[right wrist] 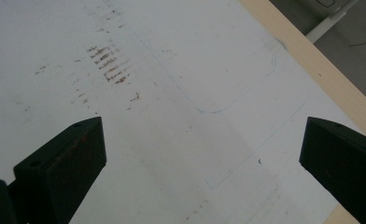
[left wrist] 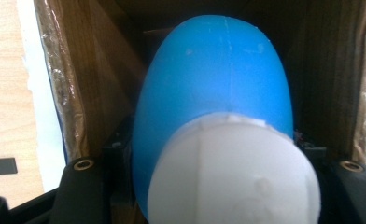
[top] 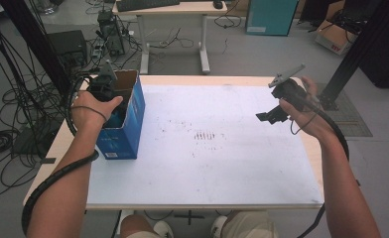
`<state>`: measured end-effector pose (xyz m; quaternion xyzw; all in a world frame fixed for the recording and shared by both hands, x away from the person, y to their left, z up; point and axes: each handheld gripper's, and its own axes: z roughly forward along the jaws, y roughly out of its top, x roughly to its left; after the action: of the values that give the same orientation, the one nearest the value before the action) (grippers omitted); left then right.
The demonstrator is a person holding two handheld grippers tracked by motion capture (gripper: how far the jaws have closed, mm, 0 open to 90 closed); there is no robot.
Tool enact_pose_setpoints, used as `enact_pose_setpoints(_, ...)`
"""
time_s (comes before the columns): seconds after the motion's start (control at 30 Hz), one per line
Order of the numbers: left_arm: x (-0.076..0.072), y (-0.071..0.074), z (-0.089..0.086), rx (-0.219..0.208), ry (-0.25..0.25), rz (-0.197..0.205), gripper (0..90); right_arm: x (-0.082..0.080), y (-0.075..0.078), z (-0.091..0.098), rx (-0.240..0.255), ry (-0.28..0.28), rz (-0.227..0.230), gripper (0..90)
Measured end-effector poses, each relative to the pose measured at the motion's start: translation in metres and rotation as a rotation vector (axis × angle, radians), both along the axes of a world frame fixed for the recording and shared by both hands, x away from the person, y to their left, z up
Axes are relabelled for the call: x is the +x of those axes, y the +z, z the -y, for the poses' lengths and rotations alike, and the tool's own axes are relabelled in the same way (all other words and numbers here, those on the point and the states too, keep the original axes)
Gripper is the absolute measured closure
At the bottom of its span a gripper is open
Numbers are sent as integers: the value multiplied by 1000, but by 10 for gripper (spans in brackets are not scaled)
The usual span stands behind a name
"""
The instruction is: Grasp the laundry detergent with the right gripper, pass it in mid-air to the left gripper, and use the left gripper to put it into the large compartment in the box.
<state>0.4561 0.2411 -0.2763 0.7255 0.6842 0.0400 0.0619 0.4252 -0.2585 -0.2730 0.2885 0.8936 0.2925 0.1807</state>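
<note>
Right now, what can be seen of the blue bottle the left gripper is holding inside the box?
The blue bottle looks like smooth, matte plastic with a rounded body and a faint seam down it. Its white cap points at the camera. It sits between the jaws of the left gripper, which is shut on it, inside the open blue cardboard box at the table's left edge. Its far end is hidden.

So the box (top: 125, 119) sits on the table's (top: 207, 168) left edge, and the left gripper (top: 103, 87) is reaching down into it from above. The bottle (left wrist: 214, 93) is right between its jaws, inside the box. The right gripper (top: 272, 115) hangs over the table's far right side, well apart from the box, bare tabletop under it.
</note>
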Motion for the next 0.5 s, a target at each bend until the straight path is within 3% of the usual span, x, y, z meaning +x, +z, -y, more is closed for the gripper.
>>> enact_pose_setpoints(0.5,0,0,0,2,-4,-2,364,-1,2,0,-12,7,5,2)
